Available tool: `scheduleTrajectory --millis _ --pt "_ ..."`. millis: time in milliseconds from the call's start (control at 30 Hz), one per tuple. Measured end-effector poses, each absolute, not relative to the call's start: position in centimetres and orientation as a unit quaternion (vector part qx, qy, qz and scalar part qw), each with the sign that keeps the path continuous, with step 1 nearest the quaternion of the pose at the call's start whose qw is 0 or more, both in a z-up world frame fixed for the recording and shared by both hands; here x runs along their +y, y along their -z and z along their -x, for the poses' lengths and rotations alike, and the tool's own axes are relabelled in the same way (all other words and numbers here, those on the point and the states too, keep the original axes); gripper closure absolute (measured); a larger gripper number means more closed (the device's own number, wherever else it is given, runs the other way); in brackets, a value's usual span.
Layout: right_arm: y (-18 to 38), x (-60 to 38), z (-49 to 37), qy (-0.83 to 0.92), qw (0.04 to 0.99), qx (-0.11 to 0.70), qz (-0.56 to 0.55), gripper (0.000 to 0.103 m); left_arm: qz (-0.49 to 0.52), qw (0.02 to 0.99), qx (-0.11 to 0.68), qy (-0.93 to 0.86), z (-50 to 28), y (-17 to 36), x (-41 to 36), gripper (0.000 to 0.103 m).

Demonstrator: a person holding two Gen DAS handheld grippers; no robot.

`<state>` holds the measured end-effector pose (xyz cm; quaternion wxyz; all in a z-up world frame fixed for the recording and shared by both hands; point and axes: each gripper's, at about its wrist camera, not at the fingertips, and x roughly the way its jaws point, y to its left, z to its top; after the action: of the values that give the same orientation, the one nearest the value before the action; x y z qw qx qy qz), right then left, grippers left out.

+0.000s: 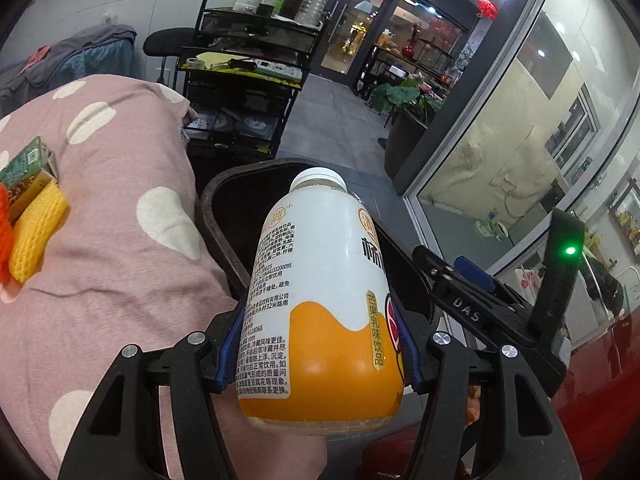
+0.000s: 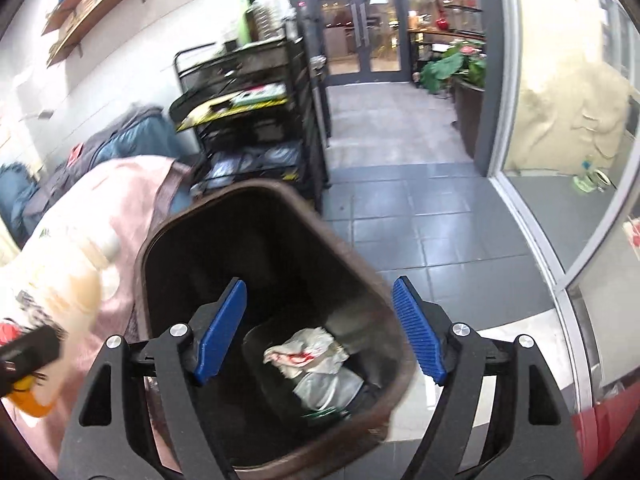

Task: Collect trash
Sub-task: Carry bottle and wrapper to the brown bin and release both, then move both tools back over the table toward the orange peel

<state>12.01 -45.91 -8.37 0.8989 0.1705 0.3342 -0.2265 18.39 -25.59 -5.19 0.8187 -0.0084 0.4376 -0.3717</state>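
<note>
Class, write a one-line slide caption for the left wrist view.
Left hand-held gripper holds a drink bottle by its sides, above the brown bin beside the pink spotted bedding.

Left wrist view: we look down along the fingers, very close to a bottle (image 1: 320, 304), over the bin (image 1: 224, 216).
Right wrist view: we look down into the bin (image 2: 168, 232), close up.
Both show: the bin, the black cart (image 1: 244, 72), the glass door (image 1: 352, 28).

The bottle (image 1: 320, 300) label reads "芒果乳味饮品"; the right gripper (image 1: 472, 276) bears "DAS".
</note>
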Motion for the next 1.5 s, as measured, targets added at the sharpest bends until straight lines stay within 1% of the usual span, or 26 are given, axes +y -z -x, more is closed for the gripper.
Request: scheduleTrajectory --millis 333,600,933,1000,1067,1133,1300,1367,1500 --pt "6.8 -48.3 -9.4 0.257 0.897 0.312 -0.176 0.028 -0.027 0.786 0.492 0.373 -19.9 8.0 -30.9 0.043" --pt "6.5 -48.9 -8.7 0.260 0.896 0.310 -0.182 0.028 -0.037 0.764 0.530 0.367 -20.9 9.8 -32.9 0.043" --pt "6.7 -49.1 -8.6 0.266 0.893 0.311 -0.189 0.028 -0.073 0.752 0.547 0.361 -21.1 11.1 -35.0 0.043" --pt "6.7 -49.1 -8.6 0.267 0.892 0.311 -0.189 0.028 -0.077 0.754 0.545 0.359 -21.0 11.1 -35.1 0.040" --pt "6.7 -49.1 -8.6 0.269 0.892 0.310 -0.189 0.028 -0.076 0.758 0.540 0.357 -21.0 10.9 -35.0 0.027" --pt "6.5 -49.2 -8.4 0.269 0.893 0.307 -0.191 0.028 -0.071 0.764 0.534 0.356 -20.9 10.5 -34.4 0.023" --pt "6.0 -49.2 -8.4 0.272 0.894 0.301 -0.192 0.025 -0.058 0.776 0.513 0.362 -20.7 9.0 -33.0 0.019" --pt "5.9 -49.1 -8.5 0.269 0.895 0.298 -0.194 0.024 -0.051 0.784 0.499 0.365 -20.2 8.0 -31.9 0.017" --pt "5.7 -48.2 -9.0 0.252 0.900 0.298 -0.196 0.024 -0.046 0.810 0.462 0.358 -19.0 6.0 -29.3 0.015"
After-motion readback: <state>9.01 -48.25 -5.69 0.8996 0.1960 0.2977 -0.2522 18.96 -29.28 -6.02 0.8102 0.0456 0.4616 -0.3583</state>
